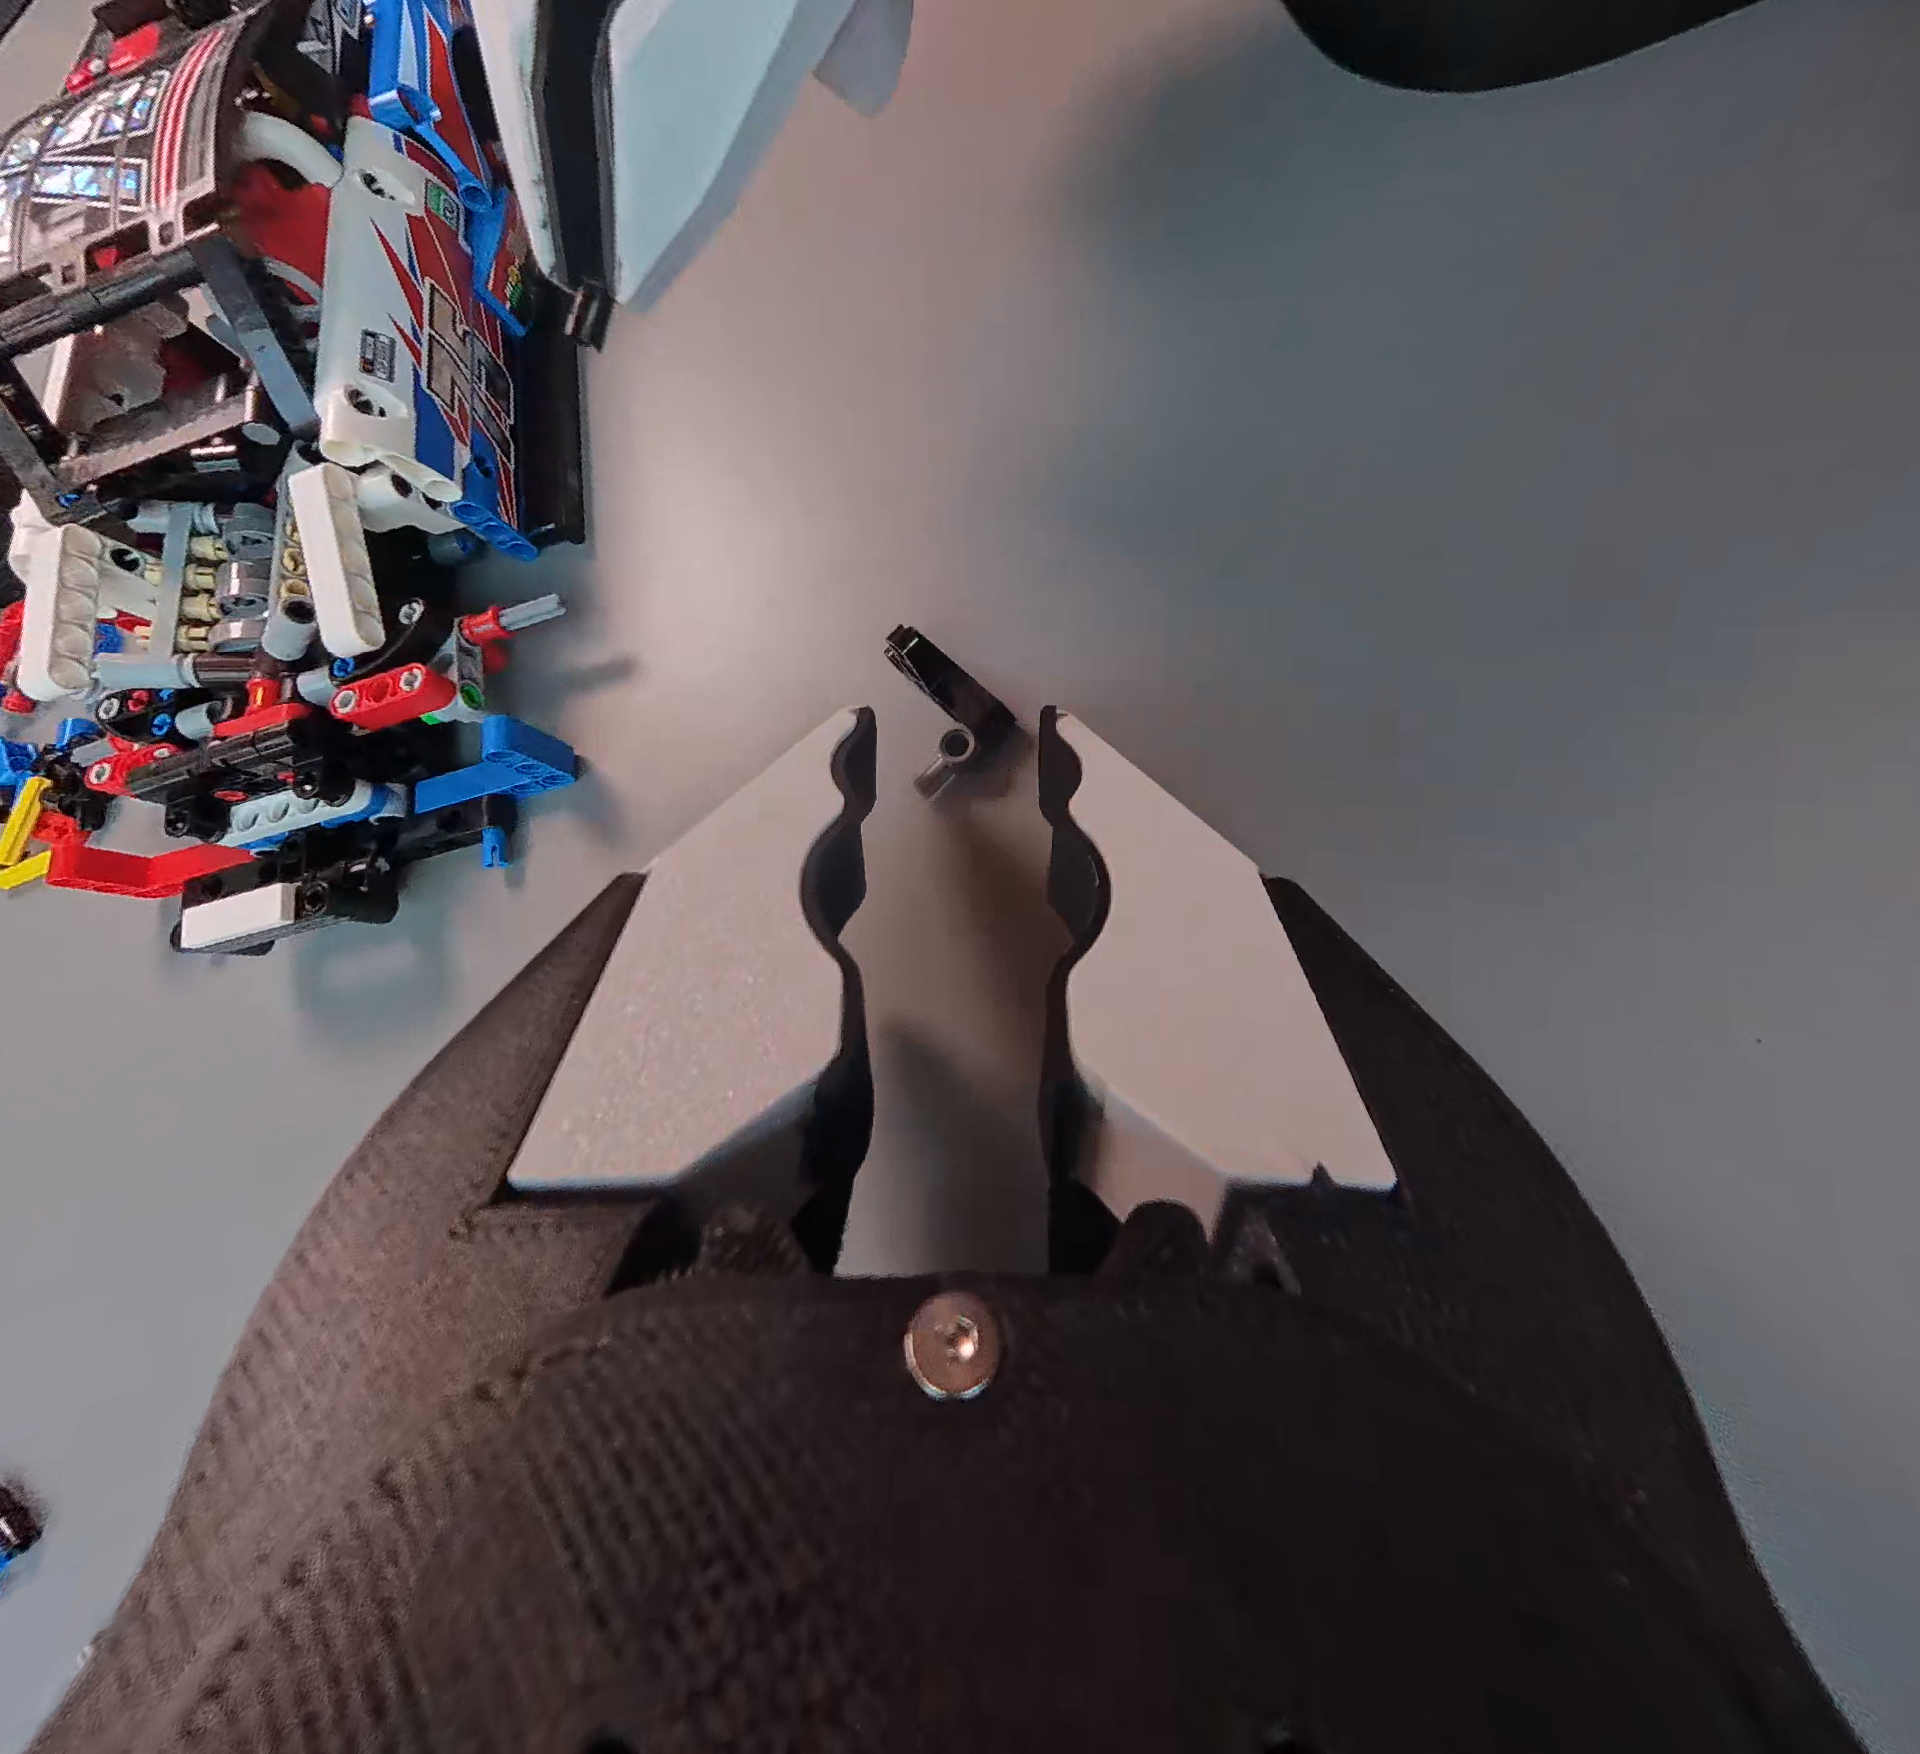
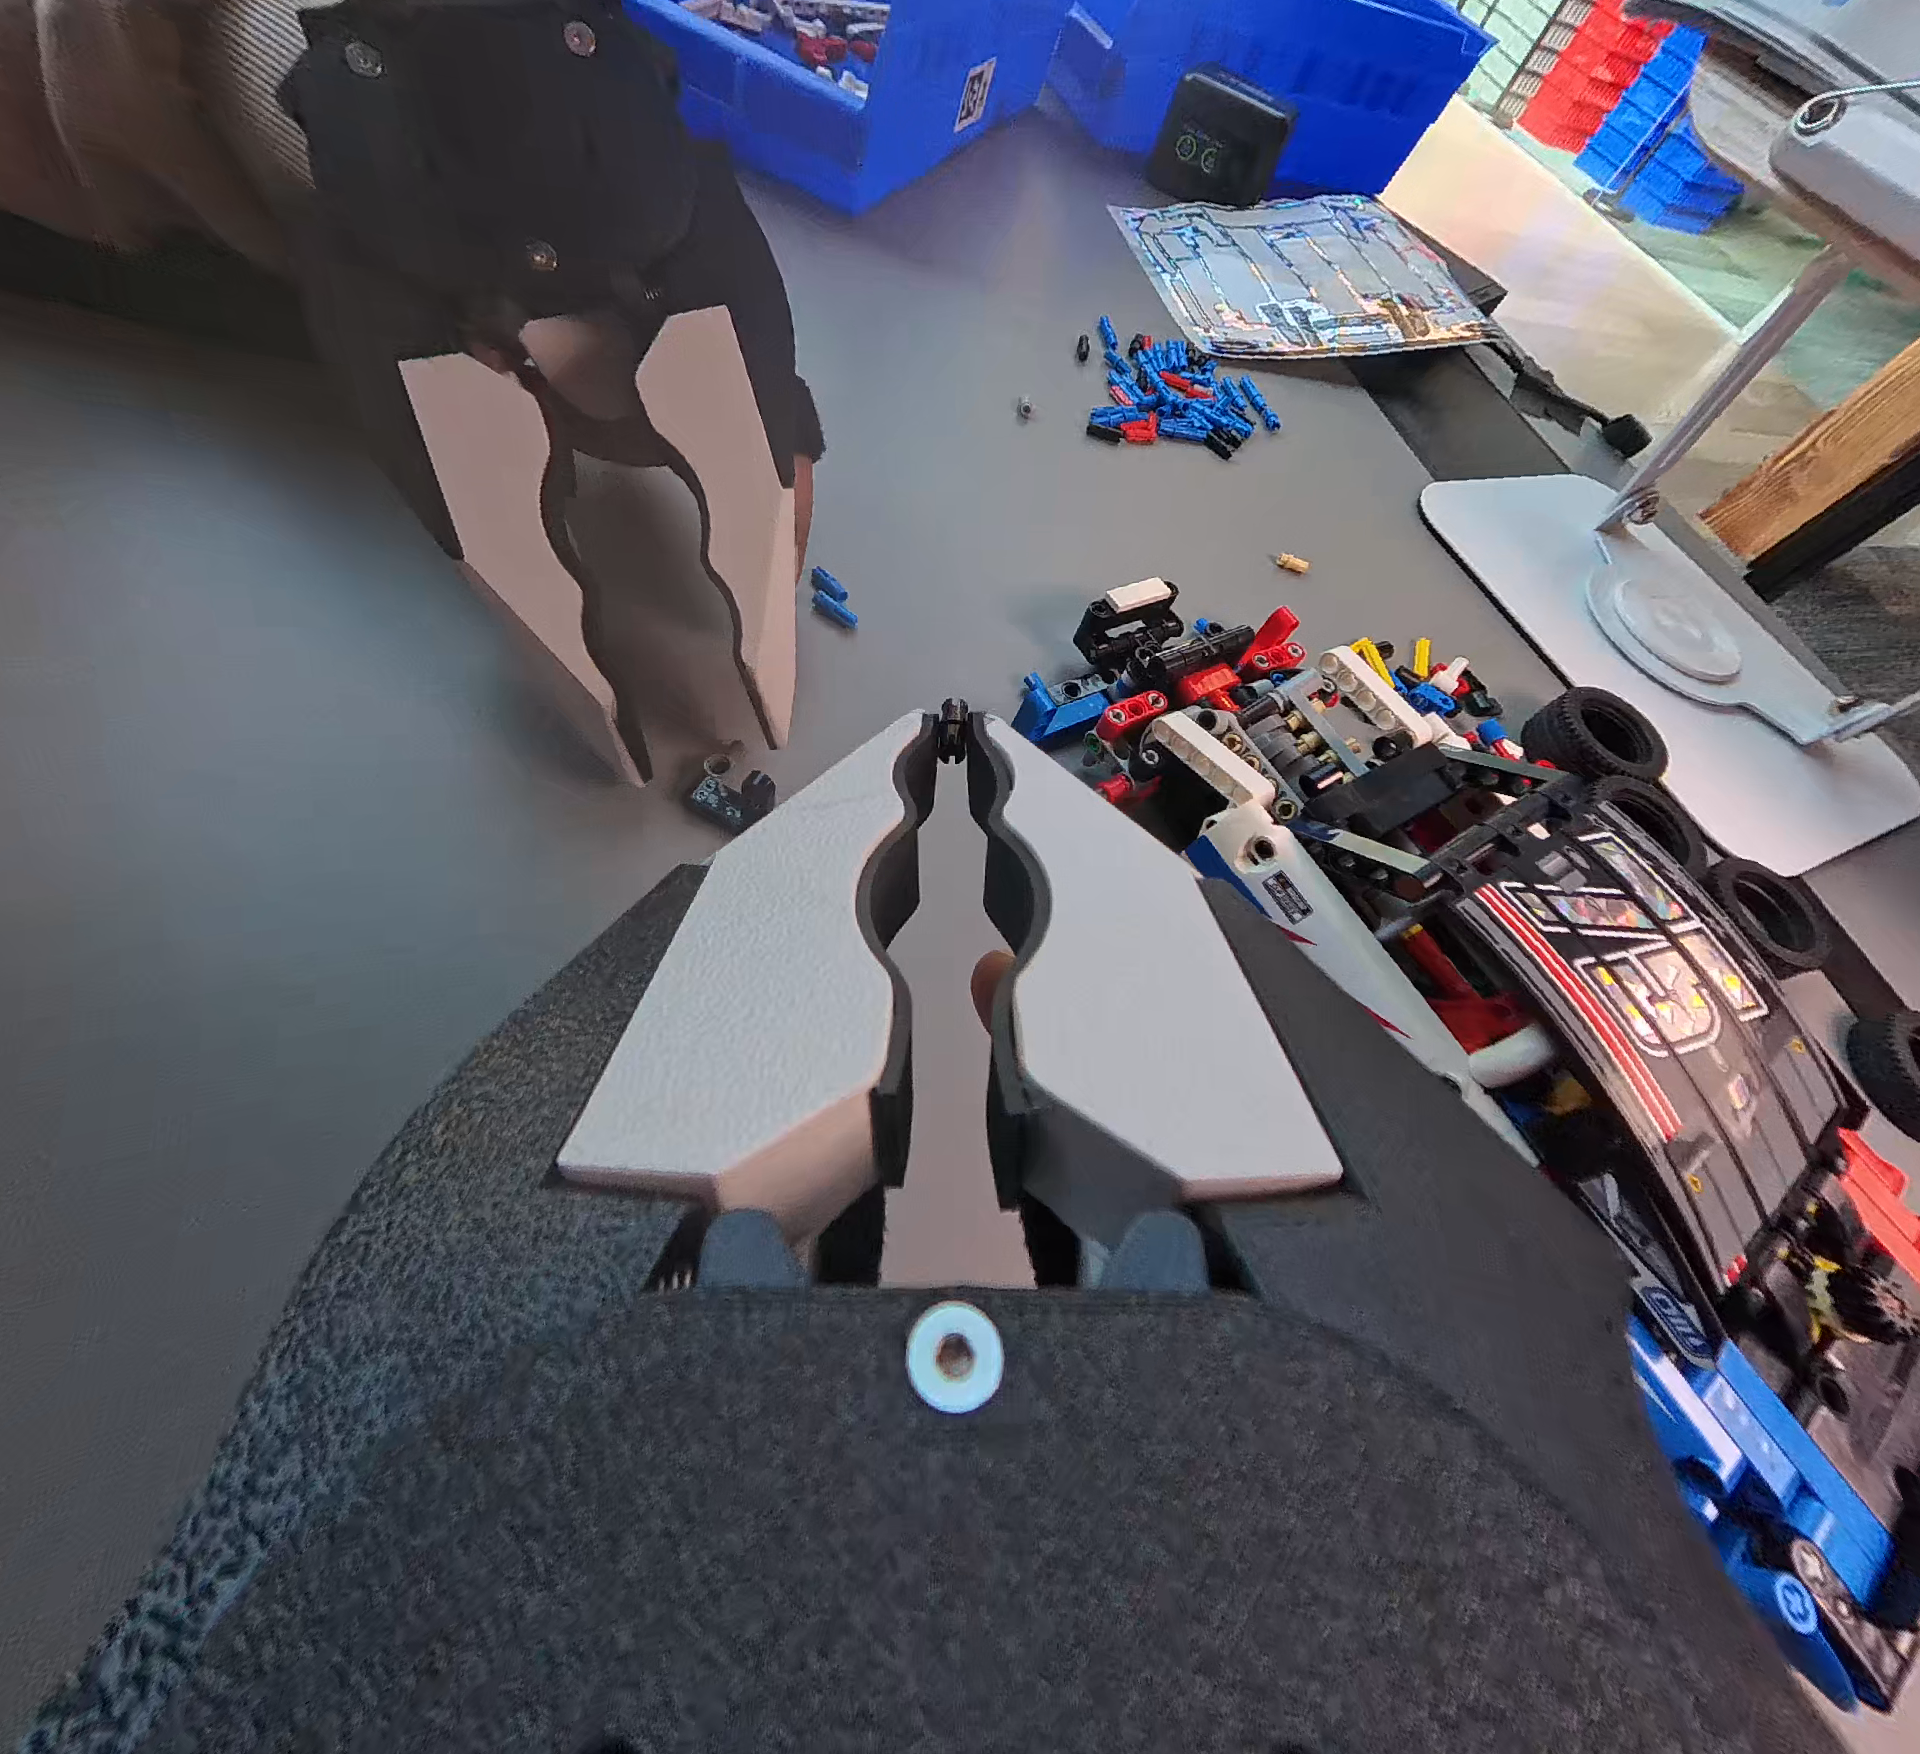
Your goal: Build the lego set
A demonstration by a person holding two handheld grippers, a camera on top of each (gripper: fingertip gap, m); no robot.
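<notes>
The lego race car (image 2: 1538, 1008), partly built in white, blue, red and black, lies on the grey table (image 2: 260, 769). The right gripper (image 2: 953, 736), just beside the car's front end, is nearly closed and pinches a small black pin (image 2: 952, 730) at its fingertips. The left gripper (image 1: 956, 717) stands apart from the car with its jaws spread and nothing between them; its tips sit just short of a black connector piece (image 1: 951, 681) and a small grey connector (image 1: 948, 759) lying on the table. Beyond the car's front end lies a loose heap of blue, red and black pins (image 2: 1179, 400), with a sticker sheet (image 2: 1299, 276) behind it. Farther beyond stand two blue bins (image 2: 935, 104); the nearer one holds assorted beige, white and red parts (image 2: 800, 21), while the contents of the other cannot be seen. A small black device (image 2: 1218, 137) rests against the bins.
</notes>
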